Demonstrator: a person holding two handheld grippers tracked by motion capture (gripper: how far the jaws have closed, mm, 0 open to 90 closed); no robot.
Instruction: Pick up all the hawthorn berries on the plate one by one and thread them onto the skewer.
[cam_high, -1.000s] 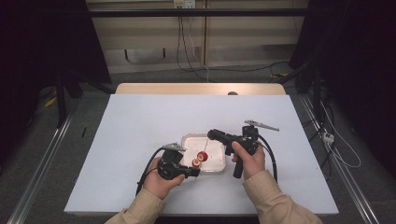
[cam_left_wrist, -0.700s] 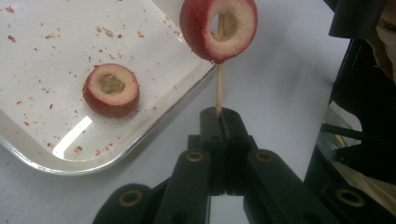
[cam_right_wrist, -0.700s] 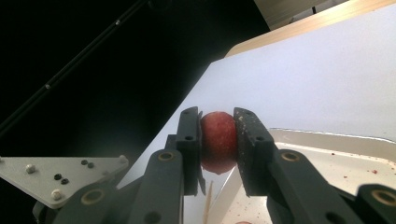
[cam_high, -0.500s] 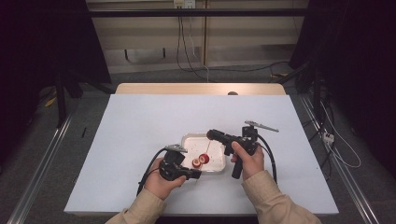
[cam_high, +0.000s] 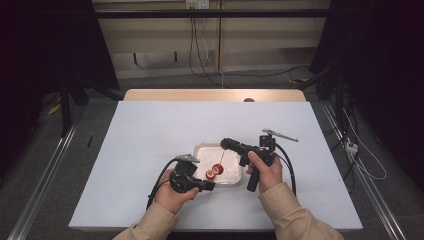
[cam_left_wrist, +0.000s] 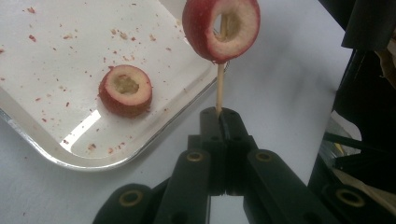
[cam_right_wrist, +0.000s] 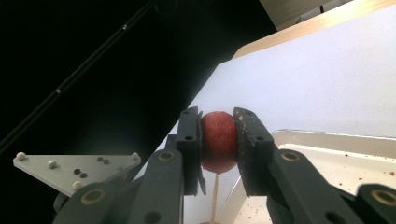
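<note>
Over the white tray (cam_high: 199, 149), the left gripper (cam_left_wrist: 219, 122) has its jaws pressed together on a wooden skewer (cam_left_wrist: 218, 91) carrying one cored red fruit ring (cam_left_wrist: 221, 27). The right gripper (cam_right_wrist: 218, 140) pinches another red fruit piece (cam_right_wrist: 217, 140) above the stick's tip. Judged step: threading; next, align hole with tip and slide down. One ring (cam_left_wrist: 125, 90) lies in the tray, near its edge; the table (cam_high: 150, 130) beyond gives open room

White table (cam_high: 150, 130) with cables (cam_high: 200, 45) on the floor behind
</note>
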